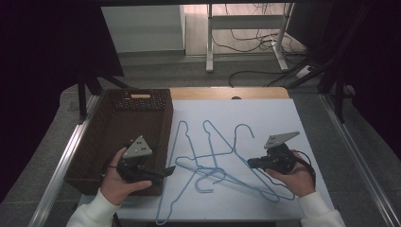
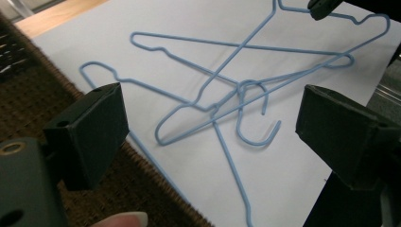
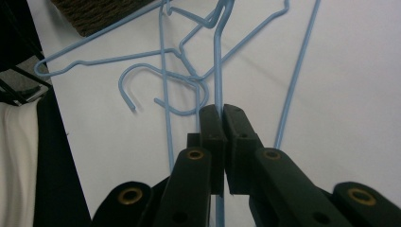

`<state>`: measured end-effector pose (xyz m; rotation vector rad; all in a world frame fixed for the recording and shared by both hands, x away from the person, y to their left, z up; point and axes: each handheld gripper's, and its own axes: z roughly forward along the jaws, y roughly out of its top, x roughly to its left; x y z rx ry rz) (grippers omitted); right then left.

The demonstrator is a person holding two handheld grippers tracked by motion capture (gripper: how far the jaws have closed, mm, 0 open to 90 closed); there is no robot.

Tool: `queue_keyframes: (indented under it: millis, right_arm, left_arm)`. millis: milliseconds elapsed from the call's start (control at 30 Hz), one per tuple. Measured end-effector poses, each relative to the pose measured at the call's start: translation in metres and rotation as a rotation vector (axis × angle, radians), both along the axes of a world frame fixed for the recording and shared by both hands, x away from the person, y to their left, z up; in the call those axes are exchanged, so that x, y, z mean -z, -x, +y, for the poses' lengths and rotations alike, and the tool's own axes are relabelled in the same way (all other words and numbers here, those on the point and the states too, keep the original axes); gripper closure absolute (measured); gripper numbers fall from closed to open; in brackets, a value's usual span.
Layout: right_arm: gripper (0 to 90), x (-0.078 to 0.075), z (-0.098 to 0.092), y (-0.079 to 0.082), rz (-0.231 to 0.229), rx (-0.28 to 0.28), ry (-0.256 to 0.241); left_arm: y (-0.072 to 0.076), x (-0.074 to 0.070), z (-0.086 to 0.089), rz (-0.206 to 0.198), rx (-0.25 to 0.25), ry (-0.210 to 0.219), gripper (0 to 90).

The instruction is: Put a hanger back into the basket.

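Fig.: tangle of thin light-blue wire coat hangers [image 1: 215, 163] lay on white table sheet [image 1: 269, 123], just beside dark brown woven basket [image 1: 137, 118] at the person's left. Right gripper [image 1: 251, 163] had jaws pressed together on one hanger wire, seen in right gripper view w/ wire running up between pads [image 3: 219, 71]. Left gripper [image 1: 168, 170] hovered at basket's near corner, jaws wide apart, holding nothing; hangers ahead of it [image 2: 236, 90].

Risk (judgement): hooks & shoulders interlock, so lifting clamped hanger would prob. drag the others along, or thin wire could slip through pads.

Unclear: how many hangers (approx. three), which hook belongs to clamped one; basket contents too dark to read; lowest hanger tip ran to sheet's front edge.
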<state>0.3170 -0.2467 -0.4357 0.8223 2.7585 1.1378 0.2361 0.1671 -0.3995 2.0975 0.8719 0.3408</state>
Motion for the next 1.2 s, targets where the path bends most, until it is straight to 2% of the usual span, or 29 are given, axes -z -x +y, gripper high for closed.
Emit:
queue_keyframes:
  millis: [67,200,433,700,933,1100,1200]
  right_arm:
    - [87.4,0.000,0.000,0.000,0.001,0.000,-0.002]
    - [87.5,-0.002,-0.001,0.001,0.004,-0.010,-0.008]
    - [87.5,-0.002,-0.003,0.001,0.008,-0.021,-0.016]
    - [87.5,-0.005,-0.006,0.003,0.007,-0.044,-0.032]
    - [87.6,-0.011,-0.009,0.007,0.017,-0.084,-0.064]
    - [87.6,-0.012,-0.010,0.008,0.016,-0.095,-0.068]
    - [87.6,-0.012,-0.010,0.008,0.018,-0.100,-0.069]
  left_arm:
    - [-0.003,0.000,-0.004,0.019,0.020,0.001,10.8]
    - [-0.008,-0.001,-0.011,0.029,0.062,-0.005,11.9]
    - [-0.021,-0.001,-0.032,0.079,0.147,0.014,16.1]
    - [-0.029,0.004,-0.051,0.116,0.170,-0.016,15.9]
    - [-0.039,0.009,-0.074,0.147,0.201,-0.034,15.4]
    - [-0.047,0.016,-0.093,0.165,0.235,-0.048,16.4]
    - [-0.051,0.021,-0.104,0.166,0.250,-0.074,17.6]
